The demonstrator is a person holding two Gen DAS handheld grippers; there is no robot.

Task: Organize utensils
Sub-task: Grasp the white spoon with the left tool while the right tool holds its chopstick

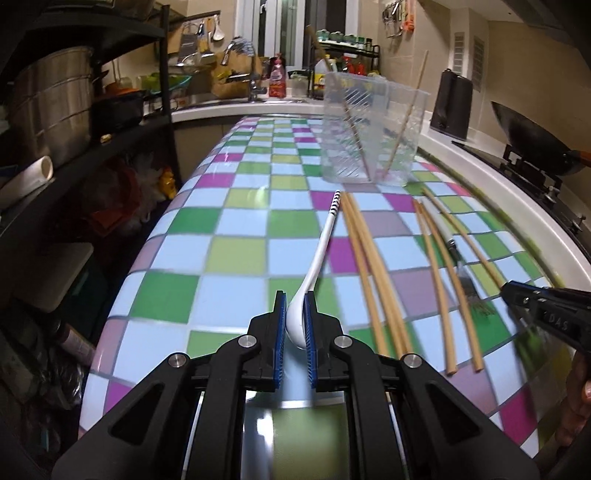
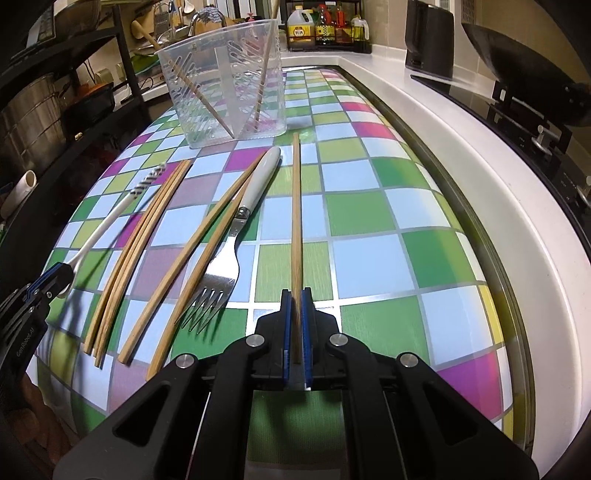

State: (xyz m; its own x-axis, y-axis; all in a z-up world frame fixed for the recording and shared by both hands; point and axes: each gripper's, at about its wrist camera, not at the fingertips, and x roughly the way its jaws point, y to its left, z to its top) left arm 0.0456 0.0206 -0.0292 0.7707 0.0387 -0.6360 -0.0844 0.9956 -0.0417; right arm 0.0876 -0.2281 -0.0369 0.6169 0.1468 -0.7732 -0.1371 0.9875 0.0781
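Utensils lie spread over the checked worktop [image 2: 369, 206] in front of a clear plastic holder [image 2: 225, 79], which stands upright toward the far end and already has two chopsticks leaning inside it. The left gripper [image 1: 295, 325] is closed on the bowl end of a white spoon [image 1: 316, 258]; its blue pads press both sides of the bowl, and the spoon's handle, with dark stripes near its tip, points away toward the holder. The right gripper [image 2: 296, 325] is closed almost completely on one end of a single wooden chopstick [image 2: 296, 206], whose length runs straight ahead across the tiles, its far tip near the holder's base. Between the two grippers the rest stays on the worktop: a bundle of three chopsticks [image 2: 136, 251] just right of the spoon, then a pair of chopsticks [image 2: 199, 251] lying at a slant, and a fork [image 2: 229, 258] with a pale handle, its tines toward the camera and its handle touching or just beside that pair. A white counter edge [image 2: 461, 173] borders the worktop on the right, with a dark wok [image 2: 524, 70] on a stove beyond it. On the left stands a dark shelf rack [image 1: 110, 122] holding large steel pots, and bottles of oil and sauce [image 2: 328, 29] sit at the back near the sink
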